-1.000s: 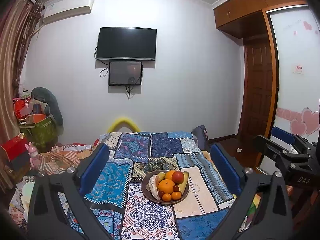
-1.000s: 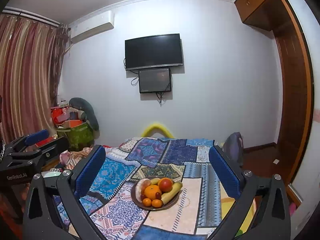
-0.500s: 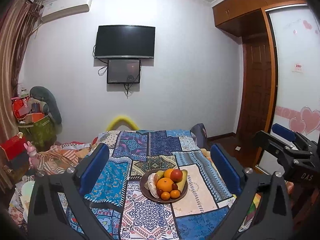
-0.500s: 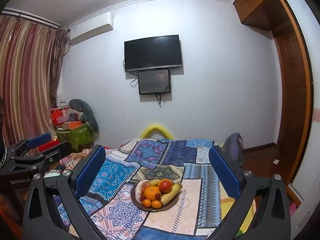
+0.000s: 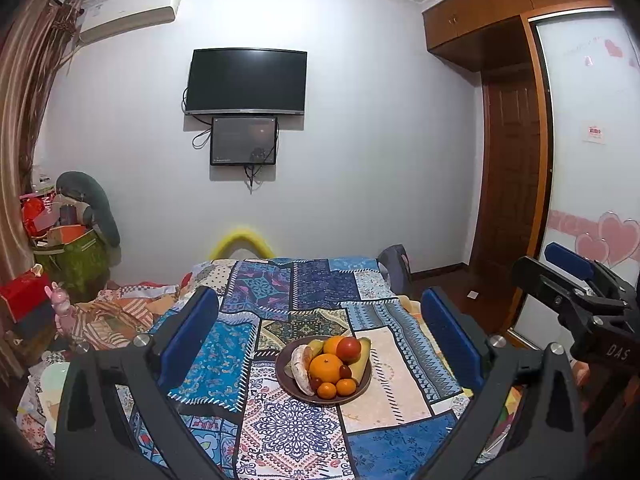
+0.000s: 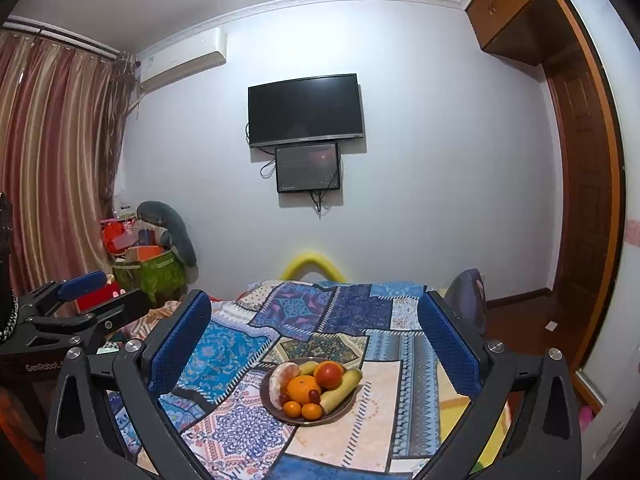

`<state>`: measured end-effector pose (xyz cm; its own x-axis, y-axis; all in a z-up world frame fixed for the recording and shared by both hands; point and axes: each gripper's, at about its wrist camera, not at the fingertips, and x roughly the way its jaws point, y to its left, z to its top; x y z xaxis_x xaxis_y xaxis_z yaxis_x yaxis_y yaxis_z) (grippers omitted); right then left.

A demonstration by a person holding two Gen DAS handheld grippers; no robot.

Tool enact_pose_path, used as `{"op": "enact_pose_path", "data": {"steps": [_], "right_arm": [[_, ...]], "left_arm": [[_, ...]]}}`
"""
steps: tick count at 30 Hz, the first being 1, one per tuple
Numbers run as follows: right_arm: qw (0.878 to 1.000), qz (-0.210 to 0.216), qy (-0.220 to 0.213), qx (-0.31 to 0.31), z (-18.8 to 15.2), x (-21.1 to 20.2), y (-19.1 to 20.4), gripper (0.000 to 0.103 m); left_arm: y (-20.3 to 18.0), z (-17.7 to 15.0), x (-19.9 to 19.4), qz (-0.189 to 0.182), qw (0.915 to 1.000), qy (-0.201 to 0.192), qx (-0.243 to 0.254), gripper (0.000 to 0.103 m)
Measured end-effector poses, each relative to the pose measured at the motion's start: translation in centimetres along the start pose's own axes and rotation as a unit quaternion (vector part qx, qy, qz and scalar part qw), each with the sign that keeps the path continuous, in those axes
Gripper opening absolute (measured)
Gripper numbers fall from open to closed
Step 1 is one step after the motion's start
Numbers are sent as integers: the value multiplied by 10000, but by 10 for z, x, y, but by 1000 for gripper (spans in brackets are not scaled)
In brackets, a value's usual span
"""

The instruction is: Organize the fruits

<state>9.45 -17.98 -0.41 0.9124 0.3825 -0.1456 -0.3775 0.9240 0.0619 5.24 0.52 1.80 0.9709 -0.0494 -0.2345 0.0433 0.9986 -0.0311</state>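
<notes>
A brown bowl (image 5: 295, 391) (image 6: 343, 411) stands on a patchwork-covered table (image 5: 400, 376) (image 6: 384, 396). It holds a large orange (image 5: 326, 366) (image 6: 302, 388), a red apple (image 5: 348, 349) (image 6: 329, 375), a banana (image 5: 362, 360) (image 6: 341, 389), small tangerines (image 5: 345, 386) (image 6: 311, 411) and a pale peeled fruit (image 5: 301, 366) (image 6: 281, 380). My left gripper (image 5: 320, 330) is open, held back from and above the bowl. My right gripper (image 6: 314, 330) is open too, equally short of the bowl. Each gripper also shows at the other view's edge.
A yellow chair back (image 5: 240, 240) and a grey chair (image 5: 394, 266) stand at the table's far side. Piled clothes and boxes (image 5: 60, 248) fill the left corner by the curtain. A television (image 6: 306, 110) hangs on the far wall; a wooden door (image 5: 512, 196) is at right.
Both views have shifted slightly: the bowl sits a little higher and nearer centre in each frame. Neither gripper's fingers have moved.
</notes>
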Motion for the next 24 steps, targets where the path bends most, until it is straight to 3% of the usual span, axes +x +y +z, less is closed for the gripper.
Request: {"op": "enact_pose_path", "data": {"steps": [24], "right_arm": [[10000,-49,-34,-61,3,-3,3,103]], "left_arm": [[-2,0,-1,-181,9998,33,21,103]]}}
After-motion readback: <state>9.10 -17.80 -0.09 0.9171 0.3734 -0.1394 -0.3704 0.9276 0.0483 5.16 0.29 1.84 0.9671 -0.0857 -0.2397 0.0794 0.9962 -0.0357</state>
